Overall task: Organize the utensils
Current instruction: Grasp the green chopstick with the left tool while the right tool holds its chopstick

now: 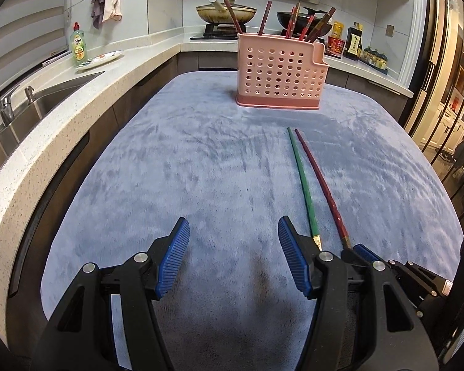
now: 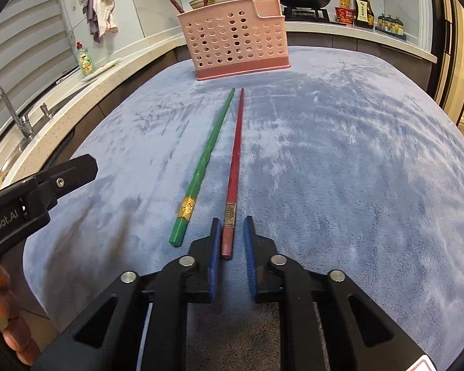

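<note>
**Utensil station – two chopsticks still outside the holder**

The right gripper point(image 2: 232, 225) sits low over the blue-grey plush cloth point(image 2: 340, 154). Its jaws are drawn narrow around the butt end of the red chopstick point(image 2: 236, 154), and a sliver of cloth still shows beside the stick, so the pads are not seen pressing on it.

The green chopstick point(image 2: 210, 145) lies just to the left, nearly parallel and apart from the red one. Both carry a gold patterned band near the butt, and both tips point toward the pink perforated utensil holder point(image 2: 235, 40). That holder stands upright at the far end of the cloth and already has several dark-red chopsticks in it.

The left gripper point(image 1: 233, 225) has its jaws well apart over bare cloth – nothing is between them.

Legible writing: "nRobot.AI" on the left gripper's body (the first letters are cut off by the frame edge). The labels on the green dish-soap bottle point(image 1: 79, 48) and the dark sauce bottle point(image 1: 354, 43) cannot be read.
</note>
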### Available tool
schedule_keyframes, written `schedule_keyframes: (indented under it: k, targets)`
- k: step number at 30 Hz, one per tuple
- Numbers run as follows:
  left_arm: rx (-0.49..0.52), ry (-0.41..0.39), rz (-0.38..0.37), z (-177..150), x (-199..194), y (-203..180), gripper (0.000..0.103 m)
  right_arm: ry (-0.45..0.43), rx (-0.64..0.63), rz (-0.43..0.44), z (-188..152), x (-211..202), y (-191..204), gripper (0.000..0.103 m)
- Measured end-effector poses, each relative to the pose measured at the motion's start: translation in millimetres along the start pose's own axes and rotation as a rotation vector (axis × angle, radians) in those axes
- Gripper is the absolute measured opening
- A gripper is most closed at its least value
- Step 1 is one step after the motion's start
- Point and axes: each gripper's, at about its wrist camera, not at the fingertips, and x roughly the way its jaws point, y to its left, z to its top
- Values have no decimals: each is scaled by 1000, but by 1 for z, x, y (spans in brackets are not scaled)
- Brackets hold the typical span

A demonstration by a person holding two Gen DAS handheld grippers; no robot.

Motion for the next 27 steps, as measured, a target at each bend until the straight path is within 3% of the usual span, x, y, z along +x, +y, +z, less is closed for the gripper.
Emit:
schedule_keyframes:
  k: [6,8,16,24,27]
  targets:
    - [8,14,-10,-2,3,-3,58,-16,36,2,-2,-7,-13,7]
    - [9,20,-19,-3,4,-6,63,-23,45,-5,-3,-12,-18,7]
    - [34,60,-97,-12,15,-31,69,-41,88,-17,-6,-26,-40,7]
    - [52,115,-117,-22,39,-50,69,-35,96,-12,-11,-27,-44,7]
    - [49,136,-108,-25,48,-51,61,-30,98,-10,-12,-26,-44,7]
